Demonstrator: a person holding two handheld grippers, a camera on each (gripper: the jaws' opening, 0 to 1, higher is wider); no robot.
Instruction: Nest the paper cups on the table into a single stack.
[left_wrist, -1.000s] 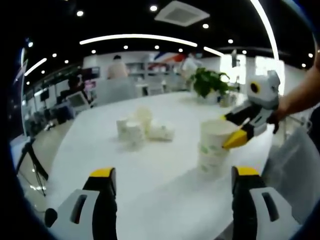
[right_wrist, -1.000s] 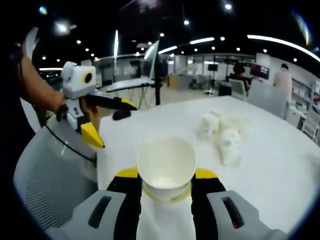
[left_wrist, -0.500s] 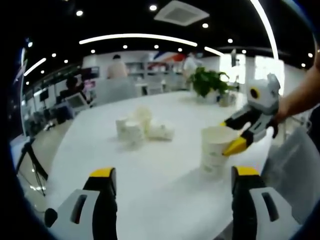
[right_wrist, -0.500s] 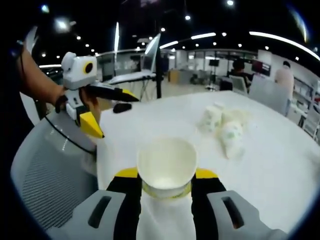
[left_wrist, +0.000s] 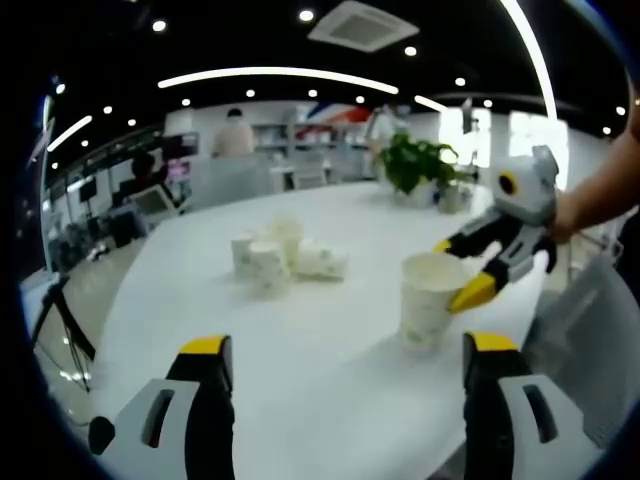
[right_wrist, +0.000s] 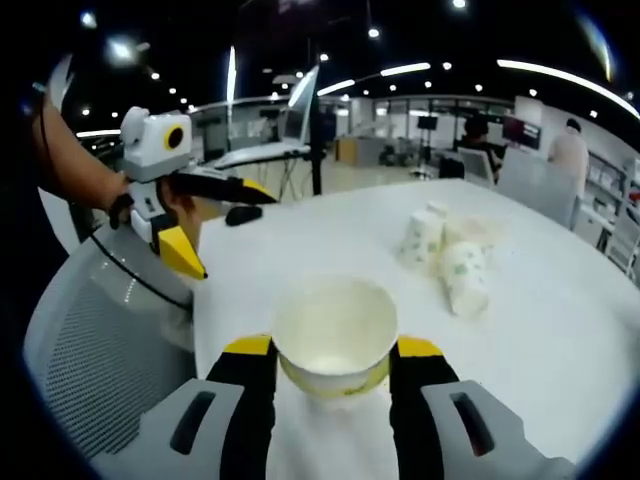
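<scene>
Right tool (right_wrist: 332, 350) straddles cup stack (right_wrist: 335, 335); left gripper view adds plant (left_wrist: 417, 163).

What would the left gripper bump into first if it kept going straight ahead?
Probably the pile of loose paper cups in the middle of the white table. The left gripper is open and points roughly toward them over bare tabletop. The upright cup stack sits off to the side, though depth is hard to judge.

Bright ceiling strips (left_wrist: 275, 76) and small spotlights light both views from overhead, washing the white table (left_wrist: 330, 330) nearly to glare ahead of the jaws. Shadows are faint and soft. Fisheye curvature bends everything toward the edges. The far cups (right_wrist: 450, 260) look slightly blurred, possibly from motion.
</scene>
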